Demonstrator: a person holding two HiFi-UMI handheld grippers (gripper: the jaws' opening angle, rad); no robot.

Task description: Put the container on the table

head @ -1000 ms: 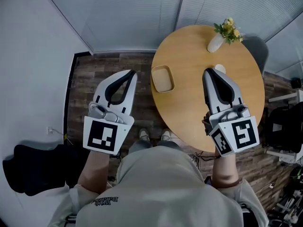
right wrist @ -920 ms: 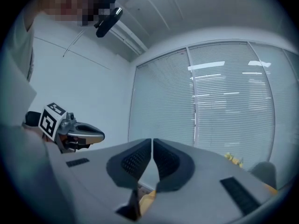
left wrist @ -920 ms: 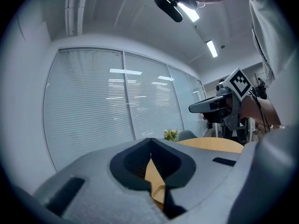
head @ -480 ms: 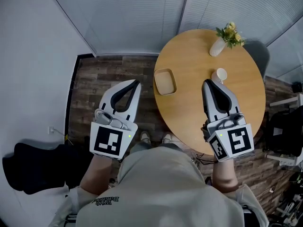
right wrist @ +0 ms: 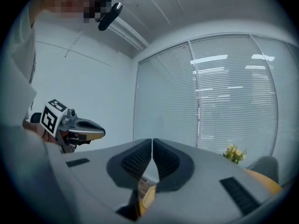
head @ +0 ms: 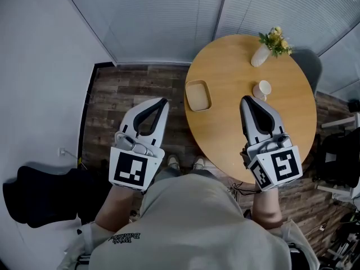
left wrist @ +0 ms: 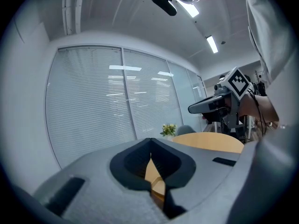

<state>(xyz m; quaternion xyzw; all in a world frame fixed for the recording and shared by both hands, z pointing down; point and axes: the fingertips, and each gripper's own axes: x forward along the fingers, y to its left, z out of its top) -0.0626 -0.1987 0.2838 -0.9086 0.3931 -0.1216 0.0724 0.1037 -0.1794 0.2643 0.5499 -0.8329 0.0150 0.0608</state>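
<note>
Container (head: 198, 95) is sitting flat on the round worktop (head: 236, 128), close to its left edge, nothing touching it. Bare wood is lying open in front of and right of it. Left gripper (head: 162, 102) is hovering off the worktop's edge over the plank floor (head: 115, 103), jaws pressed together, gripping nothing. Right gripper (head: 248, 100) is hovering over the worktop just beside a cup (head: 262, 88), jaws together, gripping nothing. Flower vase (head: 260, 54) is standing near the far edge.

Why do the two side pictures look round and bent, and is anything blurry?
Left gripper view: a wide lens curves the blinds and darkens the corners; the left tool up close looks soft. Right gripper view: same bending, with lamp glare on the blinds. Head view: sharp and evenly lit over the table.
</note>
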